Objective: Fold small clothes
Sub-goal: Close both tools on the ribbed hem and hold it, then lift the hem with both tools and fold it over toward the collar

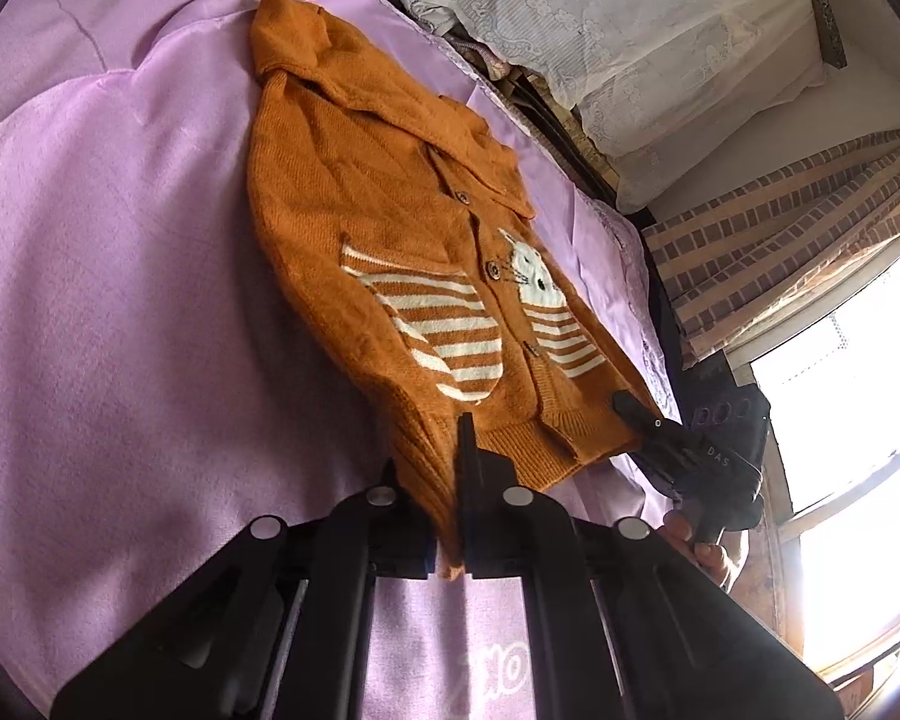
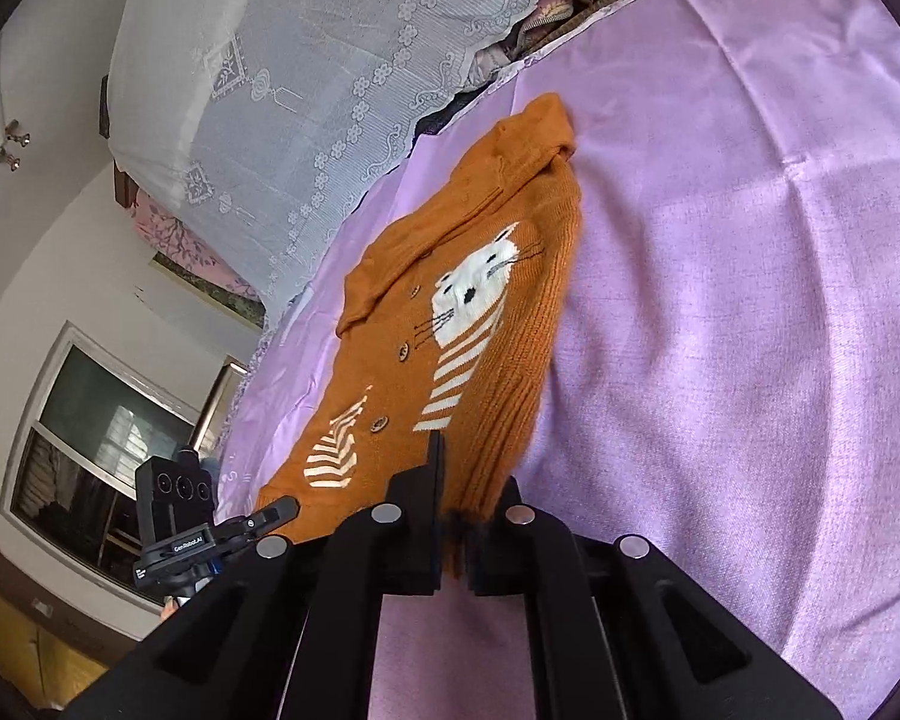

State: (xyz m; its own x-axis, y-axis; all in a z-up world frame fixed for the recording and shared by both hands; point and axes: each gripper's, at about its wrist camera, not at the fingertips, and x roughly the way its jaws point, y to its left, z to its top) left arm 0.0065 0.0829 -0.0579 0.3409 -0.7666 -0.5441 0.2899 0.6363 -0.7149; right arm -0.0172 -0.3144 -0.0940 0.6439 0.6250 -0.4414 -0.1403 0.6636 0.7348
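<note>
A small orange knit cardigan (image 1: 390, 228) with a white cat, stripes and brown buttons lies front up on a purple bedsheet (image 1: 120, 300). My left gripper (image 1: 447, 480) is shut on its ribbed hem corner, the knit pinched between the fingers. My right gripper (image 2: 456, 498) is shut on the other hem corner of the cardigan (image 2: 480, 312). The hem is lifted off the sheet between both grippers; the collar end lies far away on the bed. The right gripper also shows in the left wrist view (image 1: 636, 414), and the left one in the right wrist view (image 2: 282, 507).
A pile under a white lace cover (image 2: 282, 96) lies along the far side of the bed. A bright window (image 1: 858, 420) and brick-pattern cloth (image 1: 780, 228) are on one side; a dark window (image 2: 102, 420) and white wall on the other.
</note>
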